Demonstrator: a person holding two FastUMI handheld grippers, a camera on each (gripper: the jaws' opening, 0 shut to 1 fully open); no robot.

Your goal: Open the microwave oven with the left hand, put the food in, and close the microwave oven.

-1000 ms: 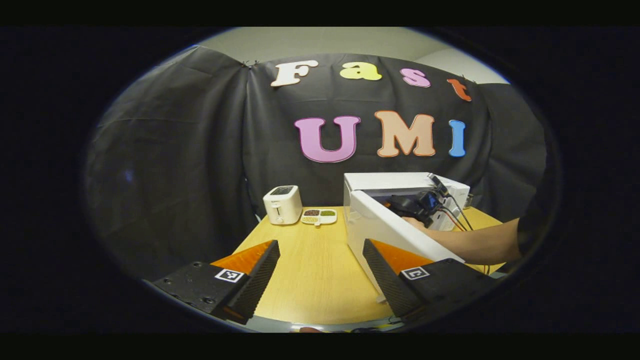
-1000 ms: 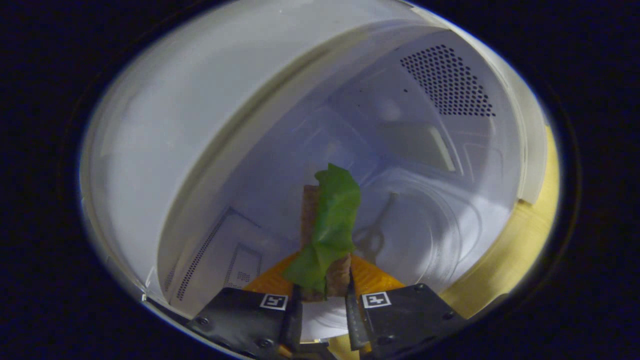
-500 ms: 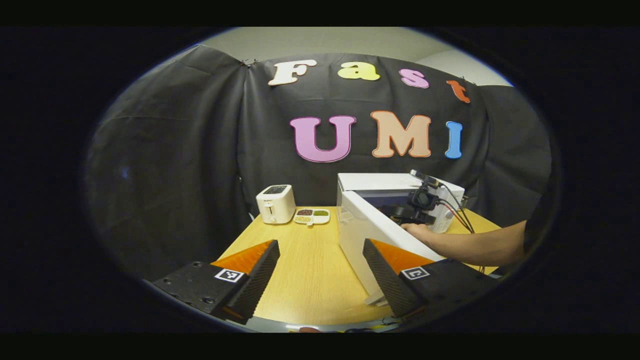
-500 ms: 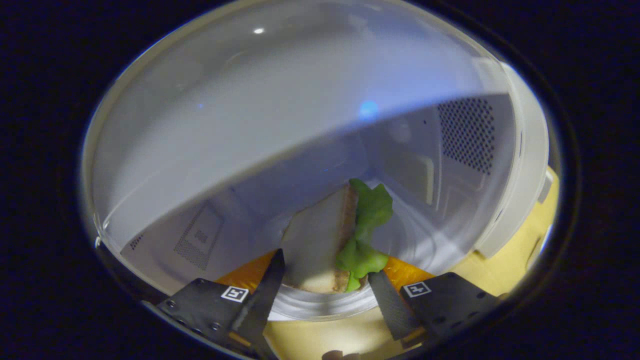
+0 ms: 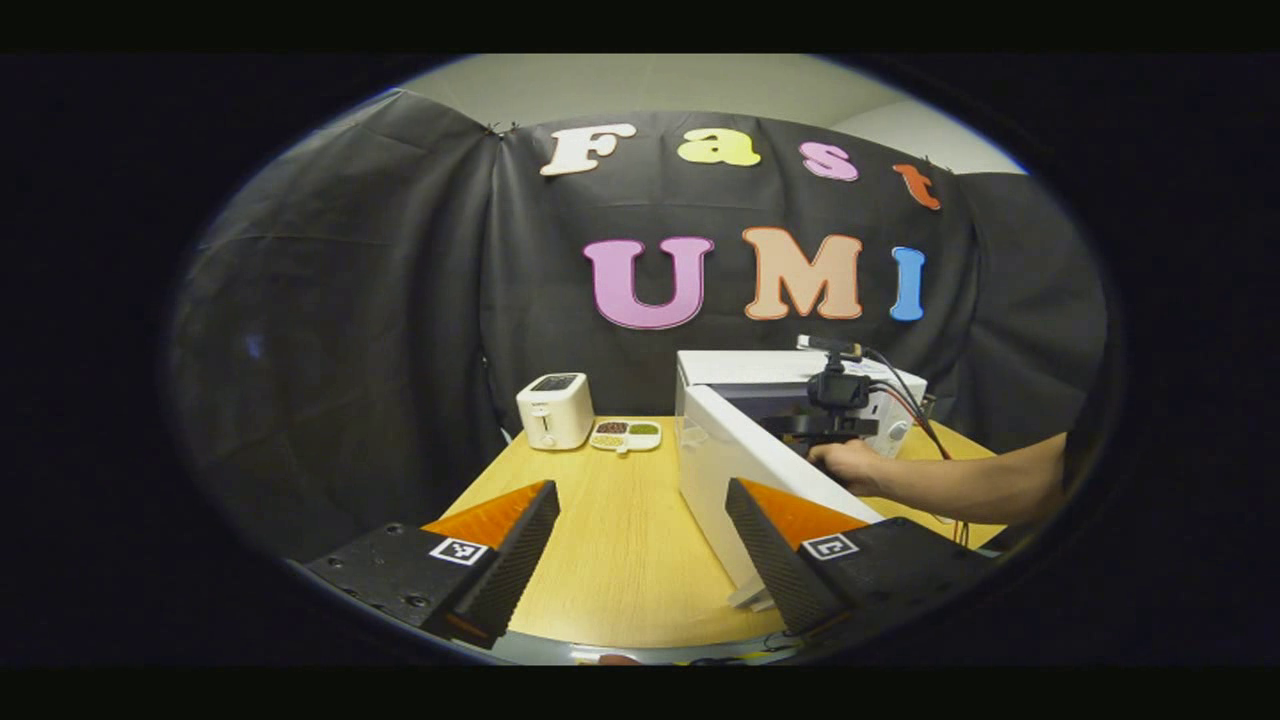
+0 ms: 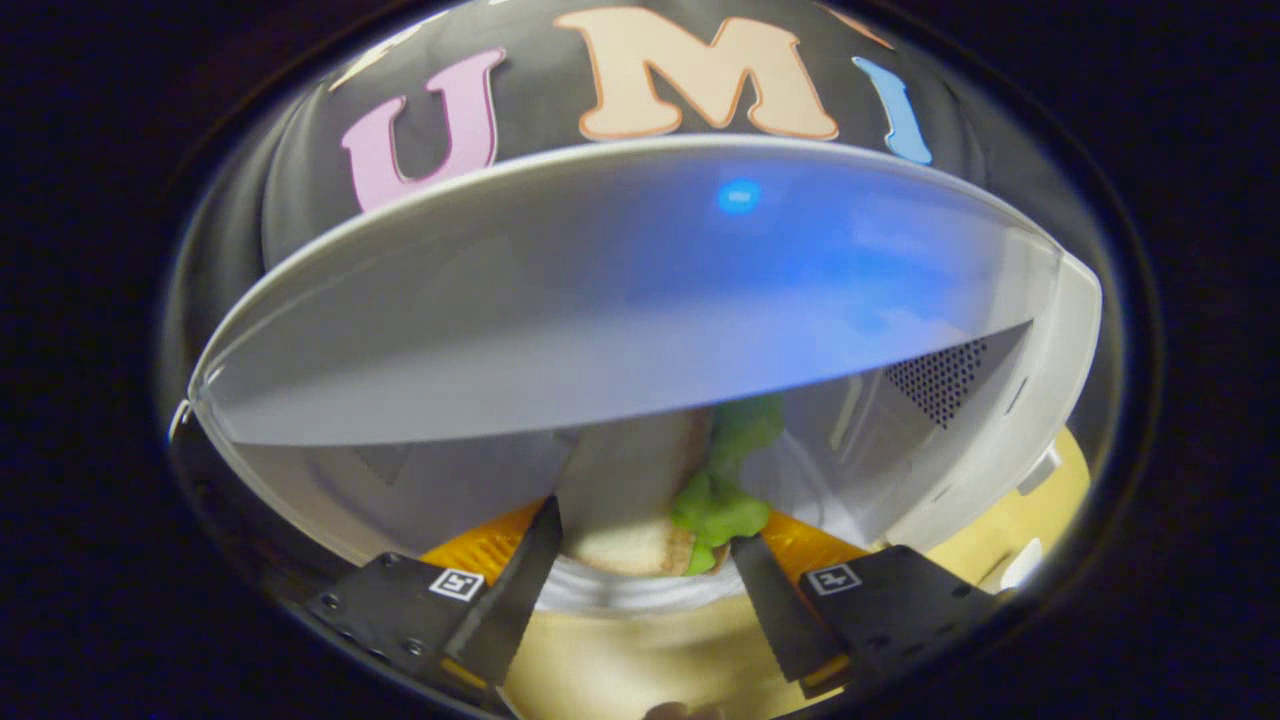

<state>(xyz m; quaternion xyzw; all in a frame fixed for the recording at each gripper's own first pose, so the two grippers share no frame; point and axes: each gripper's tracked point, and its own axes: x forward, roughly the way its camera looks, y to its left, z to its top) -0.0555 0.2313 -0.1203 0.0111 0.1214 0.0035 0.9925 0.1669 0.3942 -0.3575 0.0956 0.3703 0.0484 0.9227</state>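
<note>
Sandwich [image 6: 640,500] with lettuce [image 6: 725,475] resting inside the open microwave [image 5: 790,370], between spread right gripper [image 6: 640,600] fingers, untouched. Likely light, soft, crumbly; best pinched gently across the bread faces. Left gripper [image 5: 640,545] wide apart beside the door [image 5: 745,465], empty.

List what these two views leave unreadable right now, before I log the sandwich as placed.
- Sandwich, right gripper view: the microwave top cuts off its upper part; whether it lies flat is unclear.
- Microwave cavity, left gripper view: hidden behind the open door.
- Right gripper, left gripper view: too small to read its jaws.
- Compartment tray, left gripper view: contents too small.
</note>
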